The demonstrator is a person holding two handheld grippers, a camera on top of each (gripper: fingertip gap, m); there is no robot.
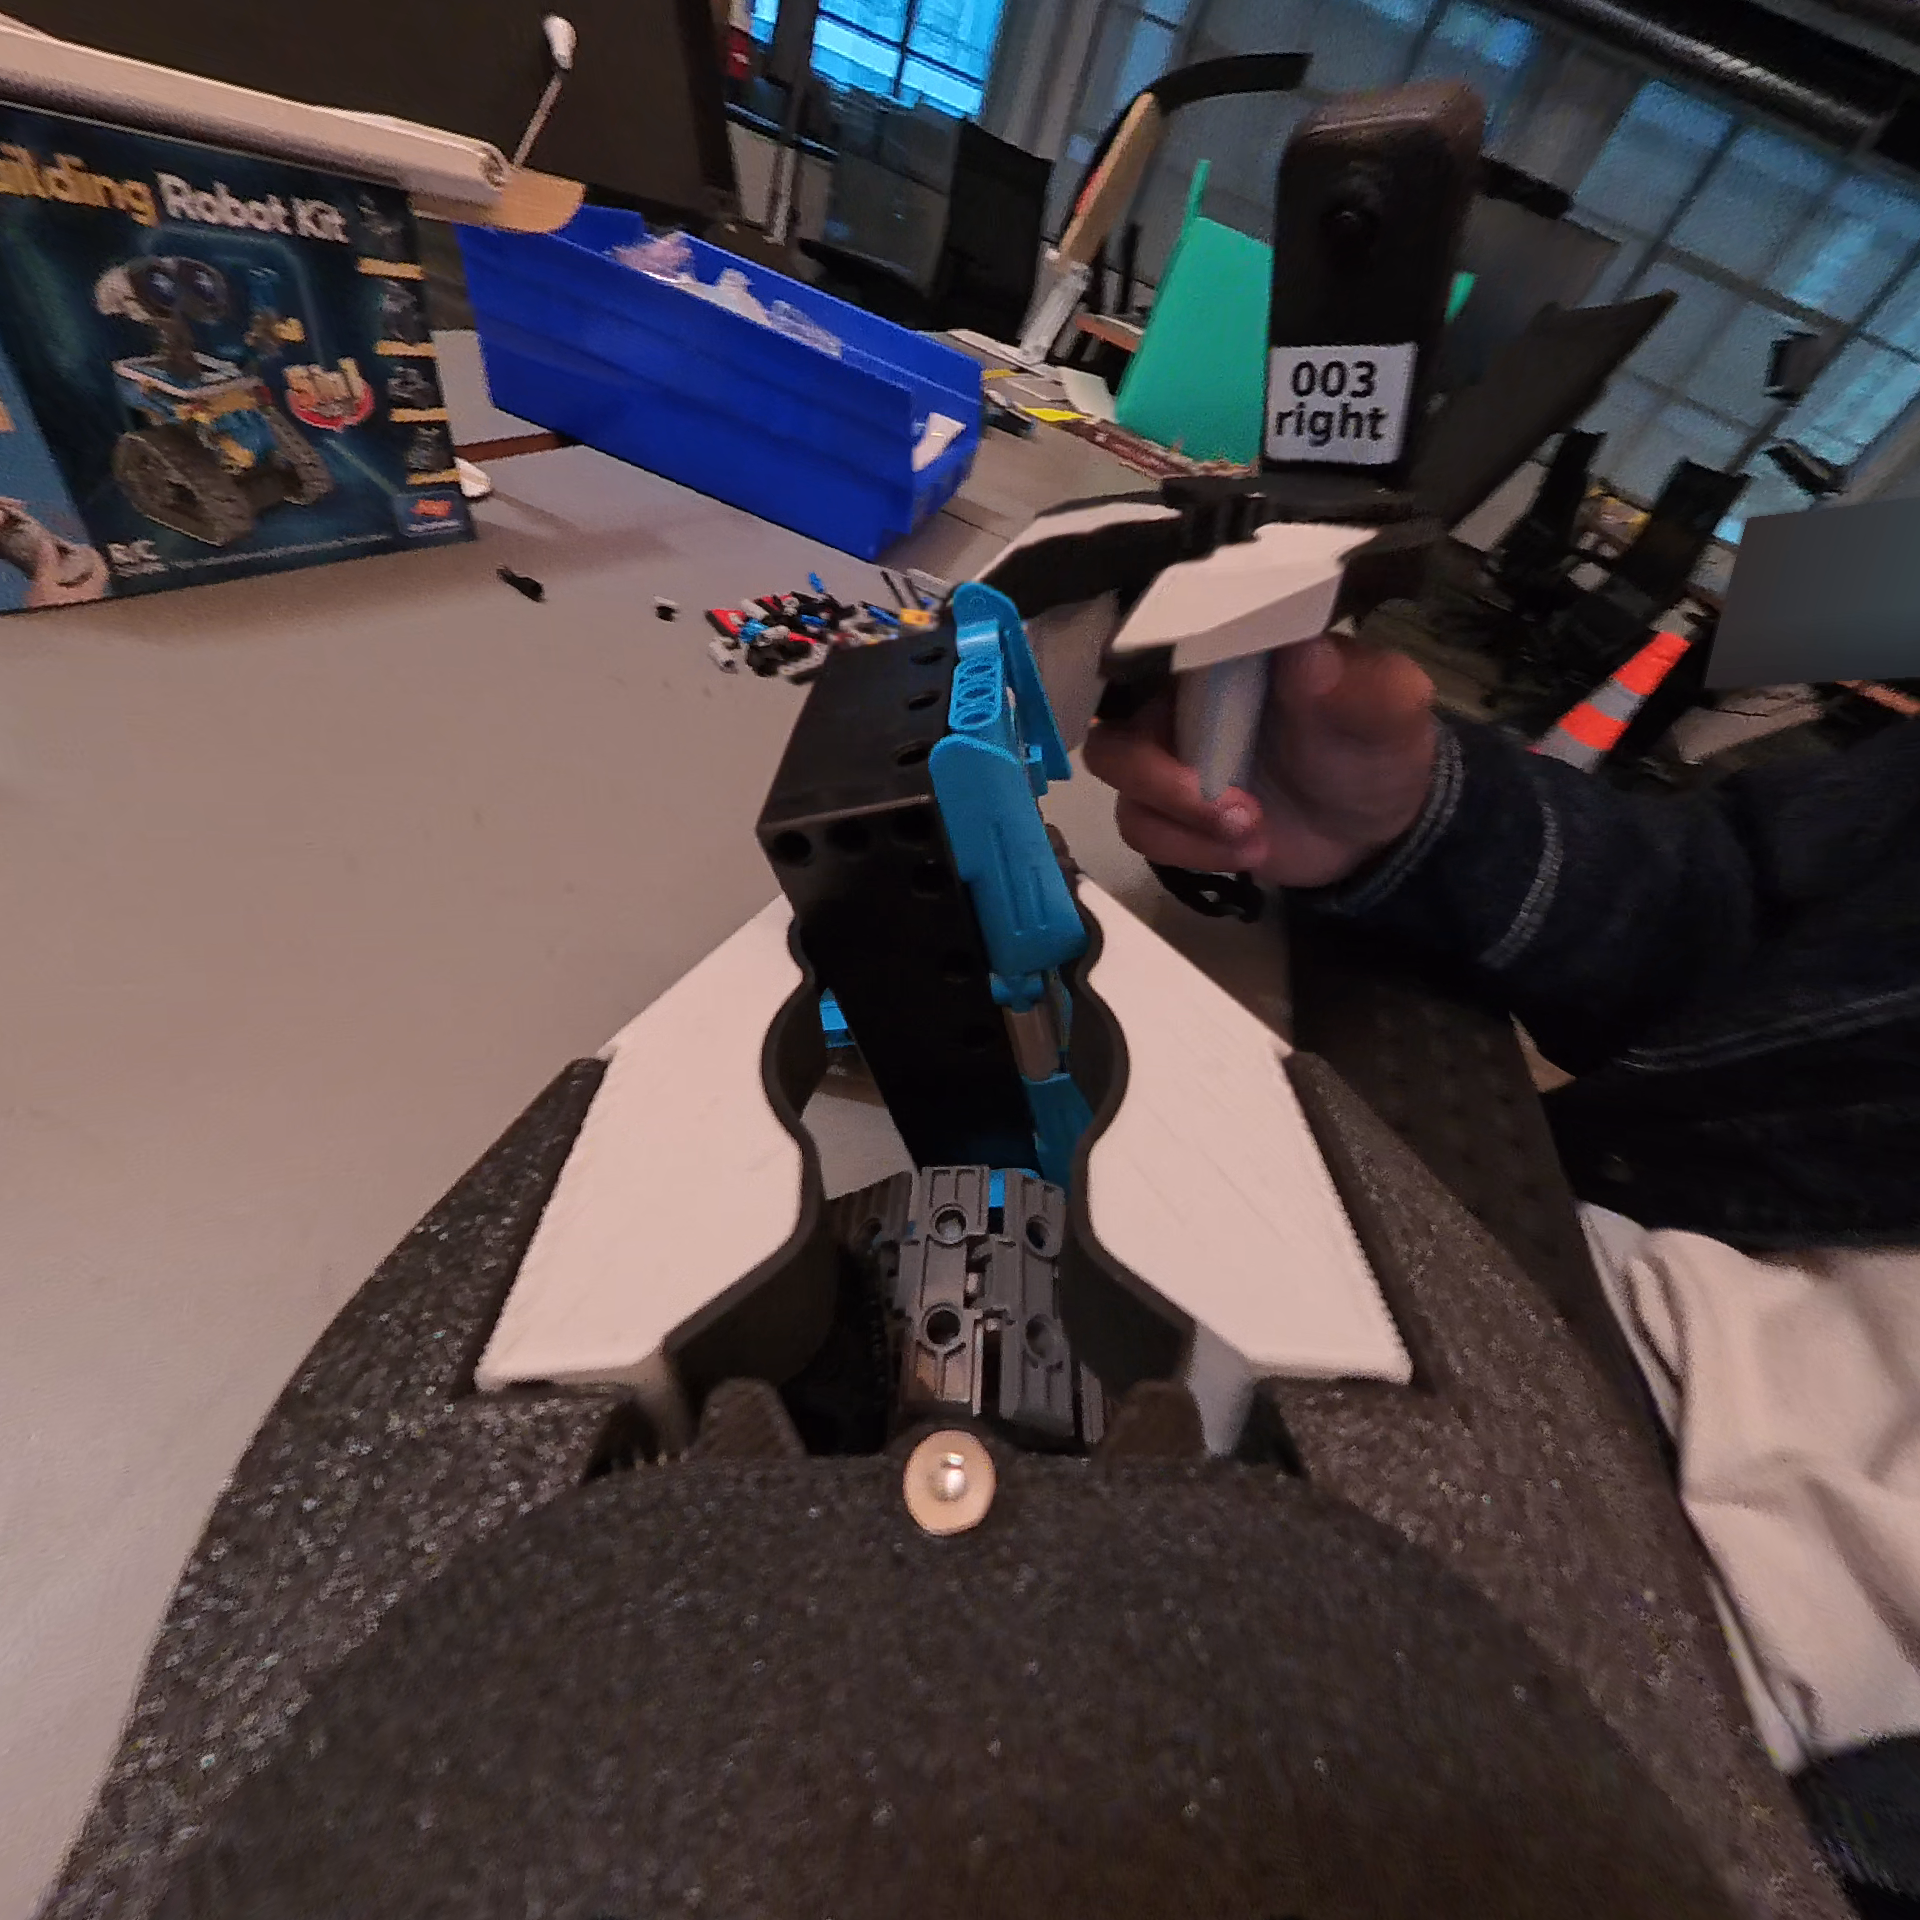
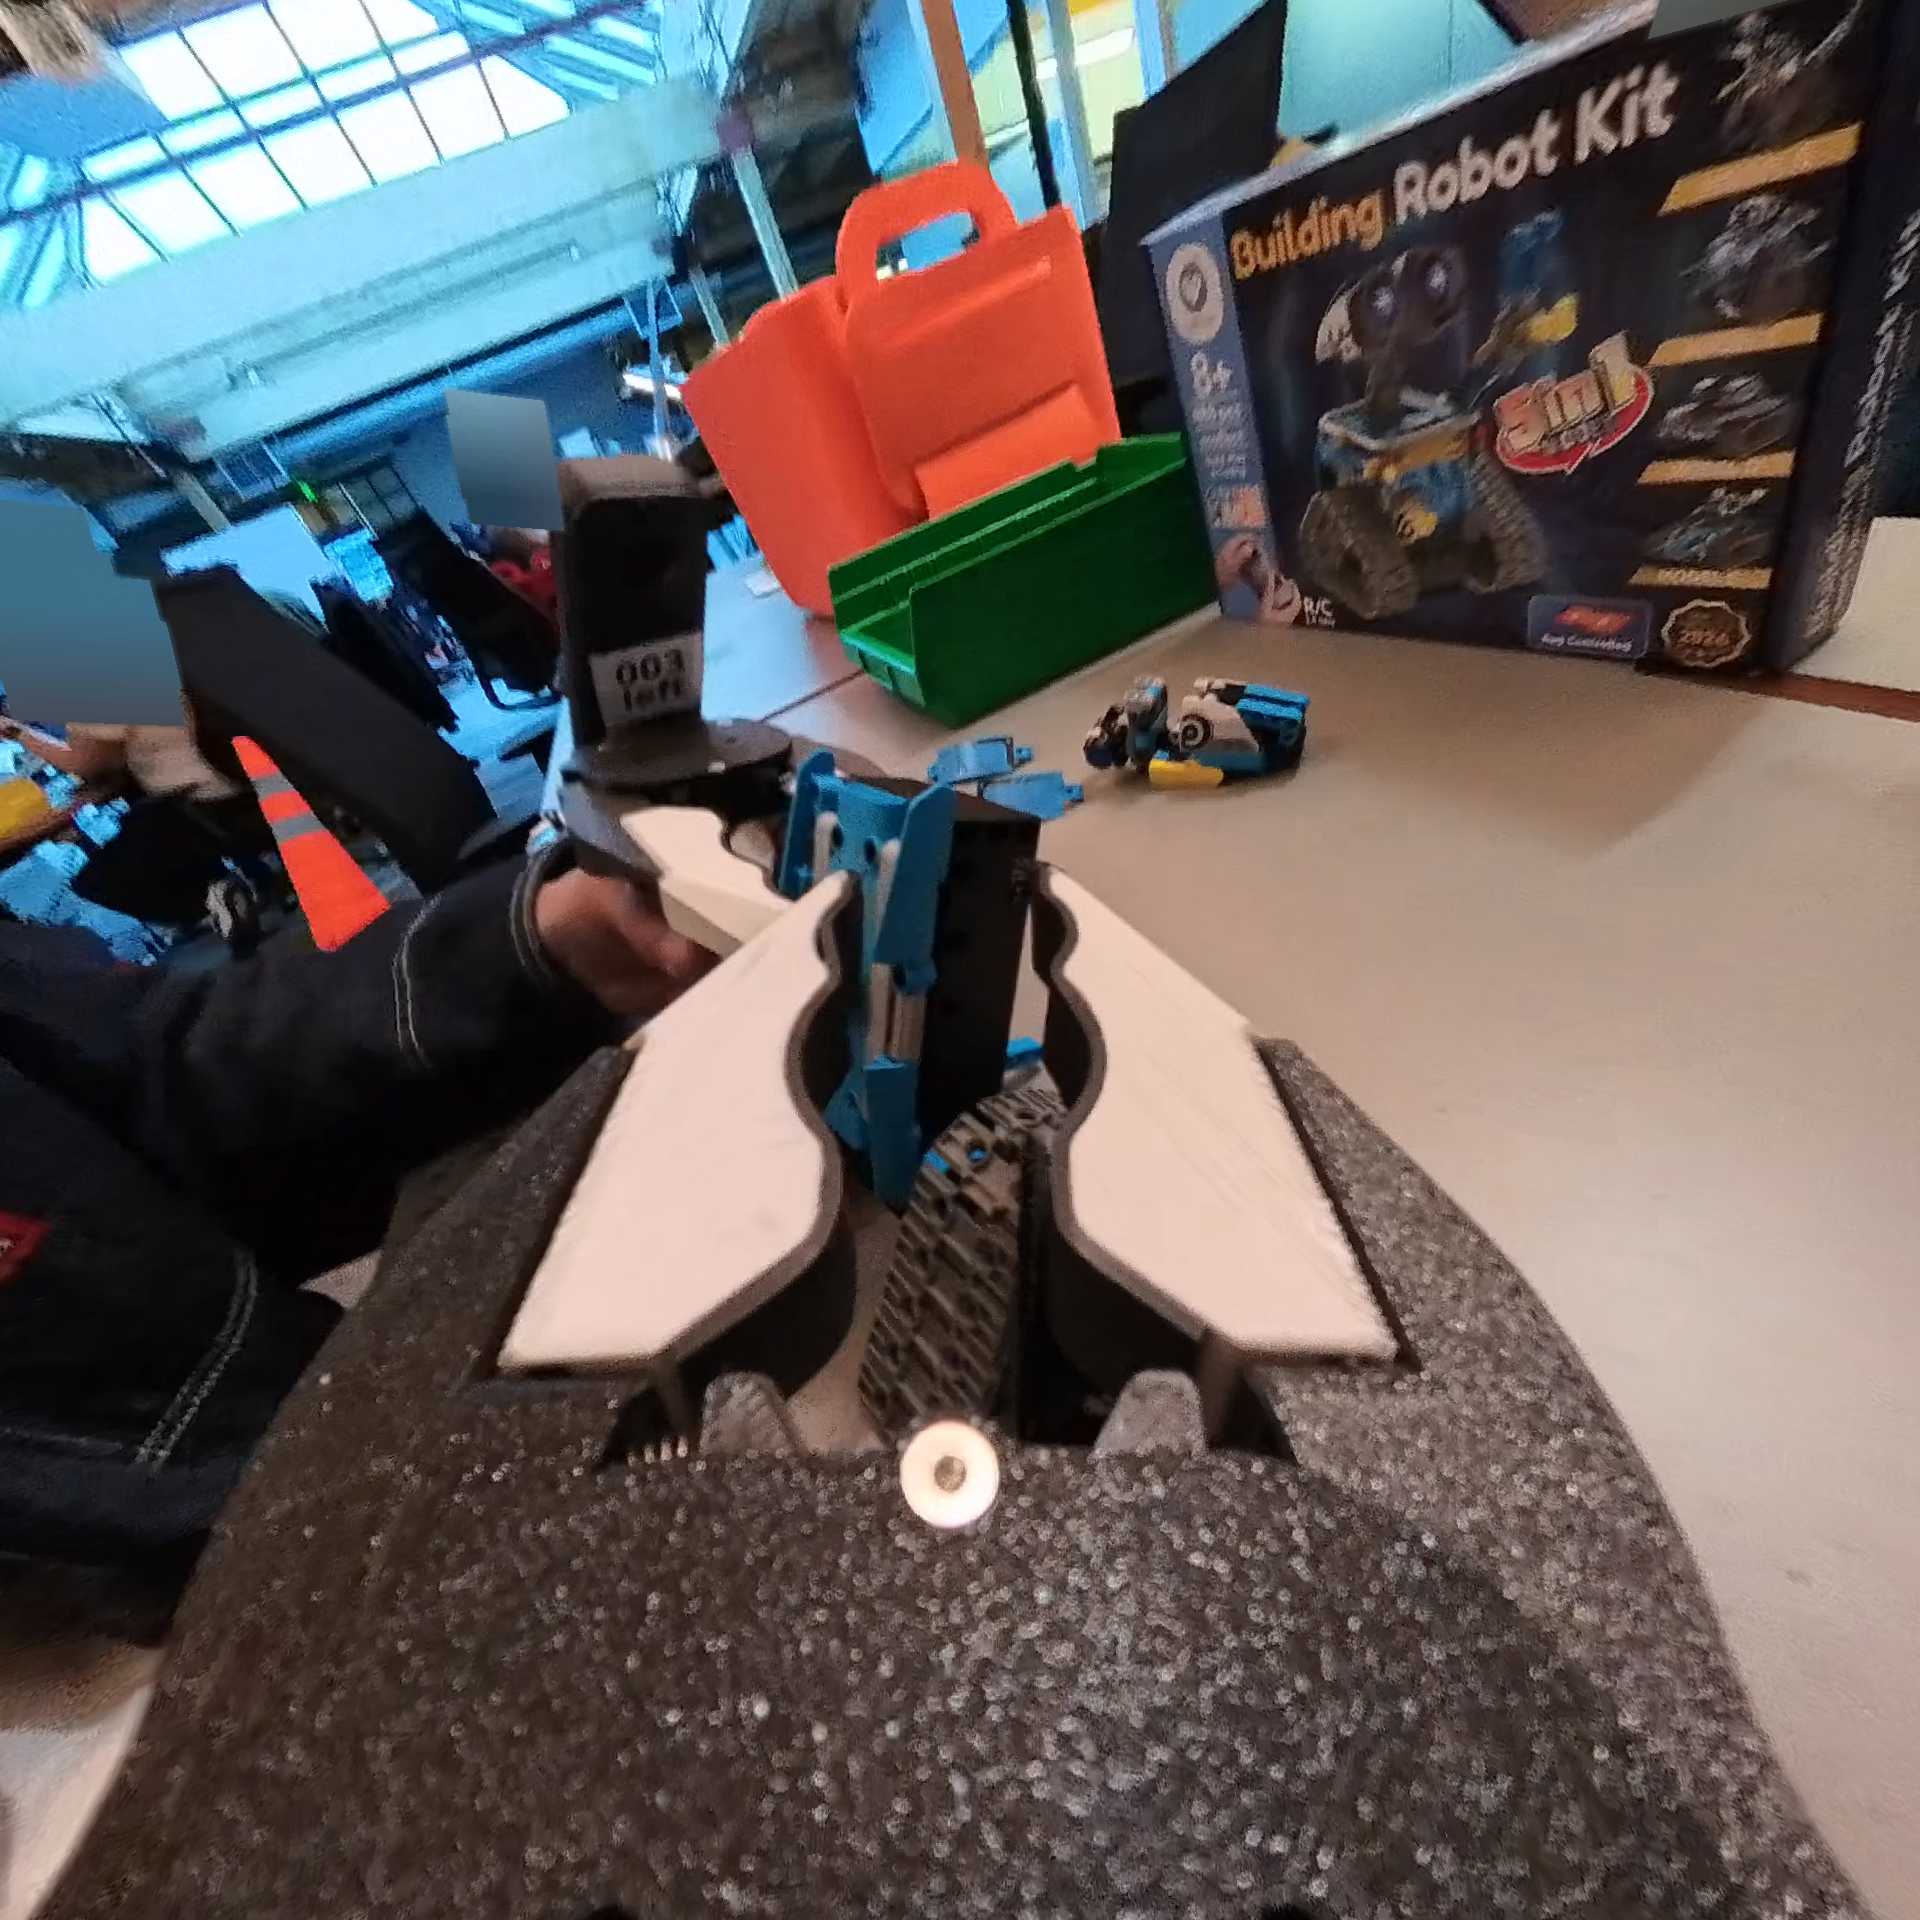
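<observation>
A toy robot model, a black holed block [image 1: 883,831] with blue arm parts [image 1: 1003,831] and a grey track base [image 1: 977,1309], is held above the table between both grippers. My left gripper [image 1: 940,935] is shut on its sides. My right gripper [image 2: 945,894] is shut on the same model [image 2: 982,935] from the opposite side. In the left wrist view the right gripper [image 1: 1049,613] is at the model's far top end, held by a hand [image 1: 1320,769]. In the right wrist view the left gripper [image 2: 764,883] reaches in from the left.
On the grey table [image 1: 312,935] there are a robot kit box [image 1: 208,353], a blue bin [image 1: 727,374] and a pile of small loose pieces [image 1: 790,623]. The right wrist view shows a green bin [image 2: 1018,592], an orange container [image 2: 914,364], a small blue-white part-build [image 2: 1205,727] and an orange cone [image 2: 312,862]. The left gripper's tips are roughly 5 centimetres from the right gripper's. The small blue-white part-build [image 2: 1205,727] lies around 25 centimetres away from my left fingertips.
</observation>
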